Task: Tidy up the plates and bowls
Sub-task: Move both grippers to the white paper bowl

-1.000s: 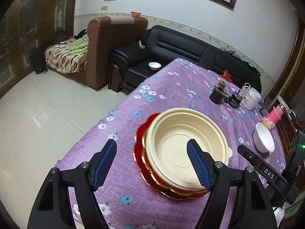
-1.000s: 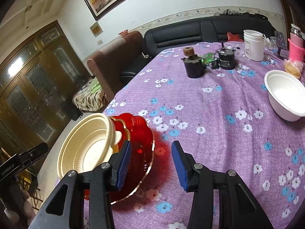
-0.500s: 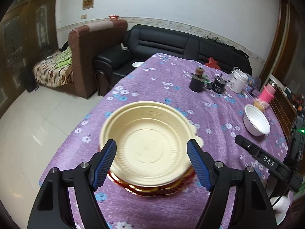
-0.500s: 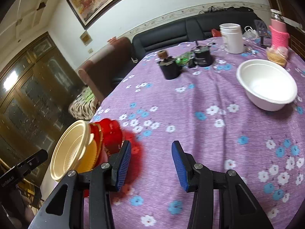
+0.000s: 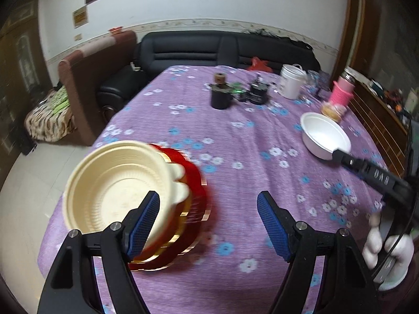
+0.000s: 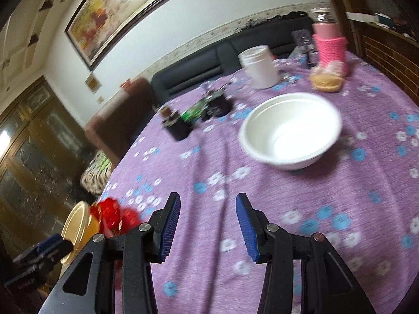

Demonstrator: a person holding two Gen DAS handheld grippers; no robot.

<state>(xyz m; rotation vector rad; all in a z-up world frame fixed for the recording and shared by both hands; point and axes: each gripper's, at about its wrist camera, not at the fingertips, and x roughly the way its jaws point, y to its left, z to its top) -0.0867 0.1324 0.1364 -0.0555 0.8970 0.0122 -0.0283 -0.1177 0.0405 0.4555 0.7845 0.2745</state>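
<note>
A cream bowl [image 5: 117, 185] sits on a stack of red and gold plates [image 5: 193, 201] at the table's near left corner. My left gripper [image 5: 208, 222] is open and empty, its left finger in front of the stack. A white bowl [image 6: 290, 133] stands alone on the purple cloth, right of centre; it also shows in the left wrist view [image 5: 324, 137]. My right gripper [image 6: 208, 222] is open and empty, above the cloth, short of the white bowl. The stack shows at the far left of the right wrist view [image 6: 104, 214].
At the far end stand a black cup [image 5: 221, 94], a black jar [image 5: 258, 93], a white tub [image 5: 290, 81], a pink sleeved jar [image 5: 341, 93] and a snack bag [image 5: 332, 110]. The table [image 5: 235, 274] edge runs close on the left. A wooden rail [image 5: 377, 120] borders the right.
My left gripper swung right, so the stack now lies at its left finger instead of between the fingers. My right gripper moved forward and right toward the white bowl.
</note>
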